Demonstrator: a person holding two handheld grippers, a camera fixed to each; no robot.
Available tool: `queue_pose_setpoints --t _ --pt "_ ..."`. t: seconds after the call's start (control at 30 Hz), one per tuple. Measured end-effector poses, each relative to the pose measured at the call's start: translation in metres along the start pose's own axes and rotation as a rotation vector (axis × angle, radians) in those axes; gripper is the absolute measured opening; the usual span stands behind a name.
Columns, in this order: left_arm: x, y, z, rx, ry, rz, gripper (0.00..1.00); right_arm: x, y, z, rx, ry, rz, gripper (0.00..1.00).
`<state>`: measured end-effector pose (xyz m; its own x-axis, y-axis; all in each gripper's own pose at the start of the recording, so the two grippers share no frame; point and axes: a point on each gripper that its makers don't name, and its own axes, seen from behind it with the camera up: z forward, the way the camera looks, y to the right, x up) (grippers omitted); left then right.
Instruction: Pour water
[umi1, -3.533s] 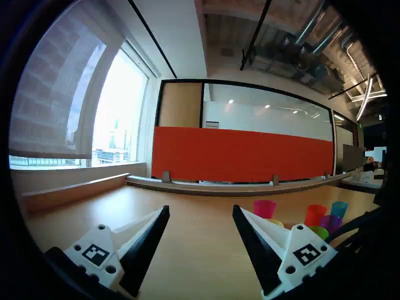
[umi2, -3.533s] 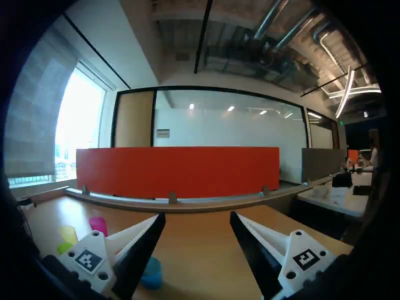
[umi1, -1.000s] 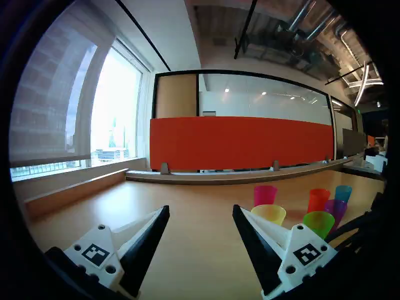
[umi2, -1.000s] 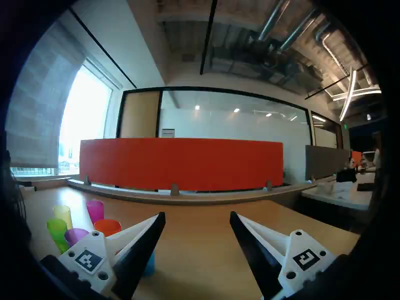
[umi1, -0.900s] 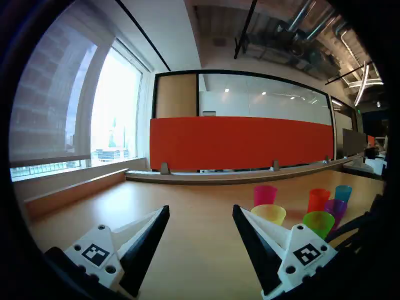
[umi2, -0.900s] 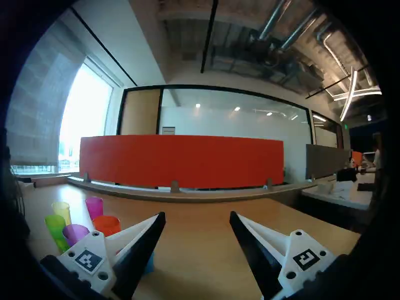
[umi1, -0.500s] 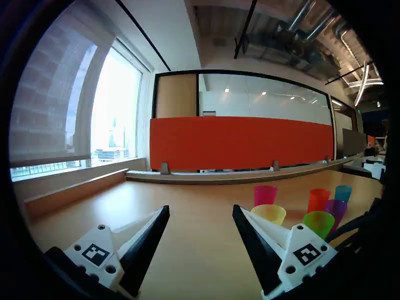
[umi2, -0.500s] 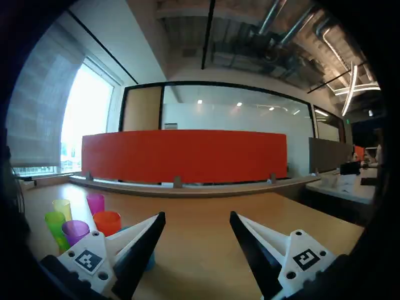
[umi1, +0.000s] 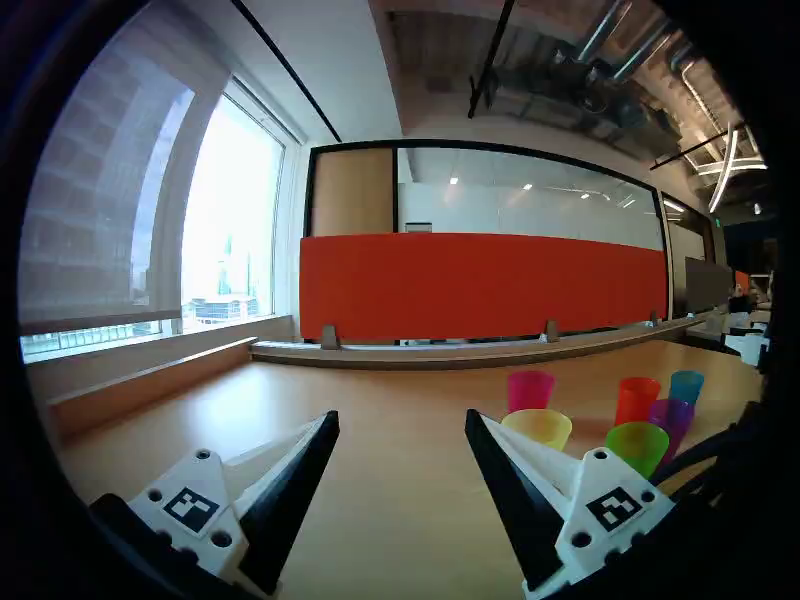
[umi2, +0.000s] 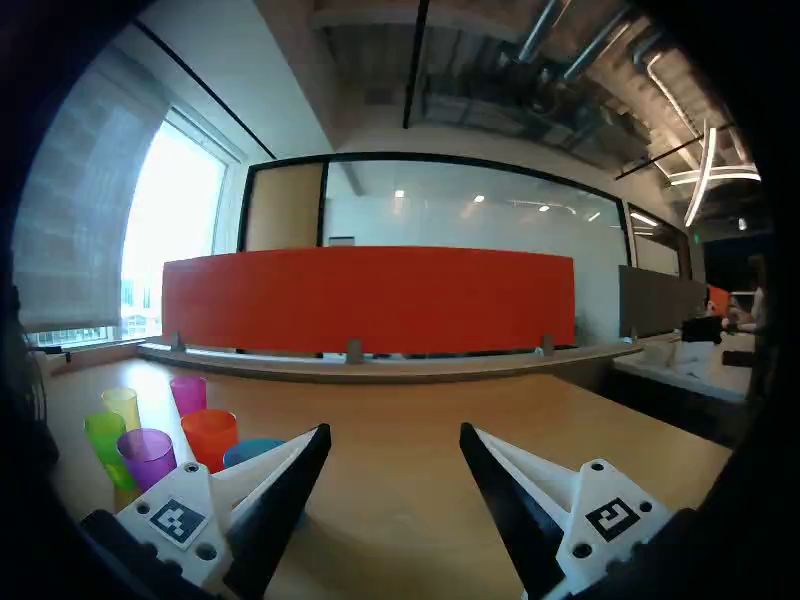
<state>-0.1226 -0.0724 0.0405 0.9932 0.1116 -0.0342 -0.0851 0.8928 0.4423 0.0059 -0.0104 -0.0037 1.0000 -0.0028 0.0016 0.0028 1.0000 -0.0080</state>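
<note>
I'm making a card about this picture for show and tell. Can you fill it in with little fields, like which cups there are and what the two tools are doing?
place: wooden table, red divider at its far edge
cups: six, upright, close together: pink cup, yellow cup, orange cup, teal cup, purple cup, green cup
left tool: open, holding nothing, cups off to its right
right tool: open, holding nothing, cups off to its left
water in cups: cannot tell

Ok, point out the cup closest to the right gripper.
The blue cup: only its rim peeks out just behind the right gripper, nearer than the orange cup and the purple cup beside it.
</note>
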Motion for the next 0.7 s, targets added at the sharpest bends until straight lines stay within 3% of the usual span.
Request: queue_pose_setpoints --t 0.7 --pt "-0.0007 0.0013 -0.0007 0.000 0.000 0.000 0.93 -0.0001 -0.0012 -0.0018 0.012 -0.001 0.002 1.00"
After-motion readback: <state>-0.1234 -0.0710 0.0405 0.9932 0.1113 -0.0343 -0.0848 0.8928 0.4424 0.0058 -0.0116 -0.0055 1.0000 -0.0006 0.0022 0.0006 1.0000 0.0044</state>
